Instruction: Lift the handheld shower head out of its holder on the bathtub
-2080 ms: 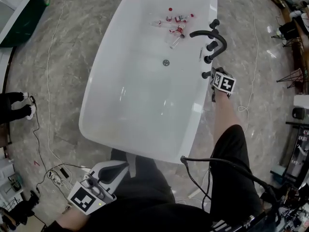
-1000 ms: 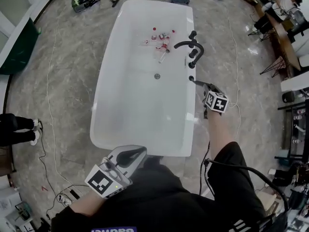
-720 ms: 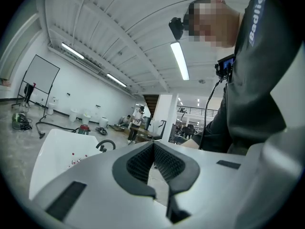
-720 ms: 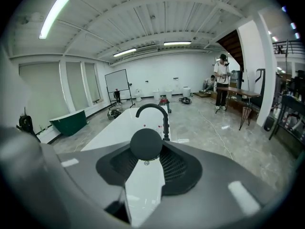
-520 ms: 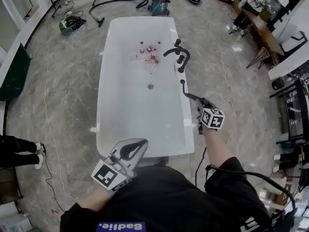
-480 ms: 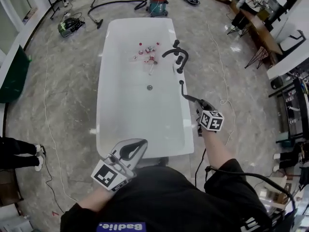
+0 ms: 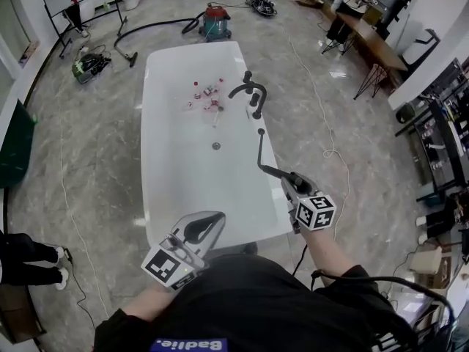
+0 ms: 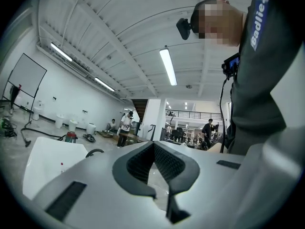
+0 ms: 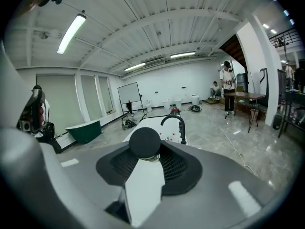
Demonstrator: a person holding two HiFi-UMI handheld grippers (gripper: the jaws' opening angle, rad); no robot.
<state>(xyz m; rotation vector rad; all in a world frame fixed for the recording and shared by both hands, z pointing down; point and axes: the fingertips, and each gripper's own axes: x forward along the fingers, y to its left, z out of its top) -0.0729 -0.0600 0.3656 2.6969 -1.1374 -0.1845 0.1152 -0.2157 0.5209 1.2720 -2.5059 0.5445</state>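
Observation:
In the head view the white bathtub [image 7: 149,160] runs away from me, with a black faucet [image 7: 248,88] on its right rim. My right gripper [image 7: 288,179] hangs beyond the tub's near right corner, shut on the black handheld shower head [image 7: 272,172]. The head is out of its holder [image 7: 260,131], and a black hose [image 7: 259,151] runs from the holder to it. In the right gripper view the shower head's round black end [image 9: 145,143] sits between the jaws of the right gripper [image 9: 145,152]. My left gripper [image 7: 212,219] stays by my body, shut and empty, and the left gripper view shows the left gripper [image 8: 165,191] pointing level.
Several small bottles [image 7: 205,94] lie in the far end of the tub, near the drain [image 7: 216,146]. A red vacuum cleaner [image 7: 215,22] with its hose stands beyond the tub. Cables [image 7: 326,152] trail over the marble floor. Desks [image 7: 366,20] stand at the far right. A person's legs [image 7: 22,259] show at the left edge.
My right gripper has pulled back toward me and upward with the shower head, drawing the hose out of the holder. My left gripper has risen a little.

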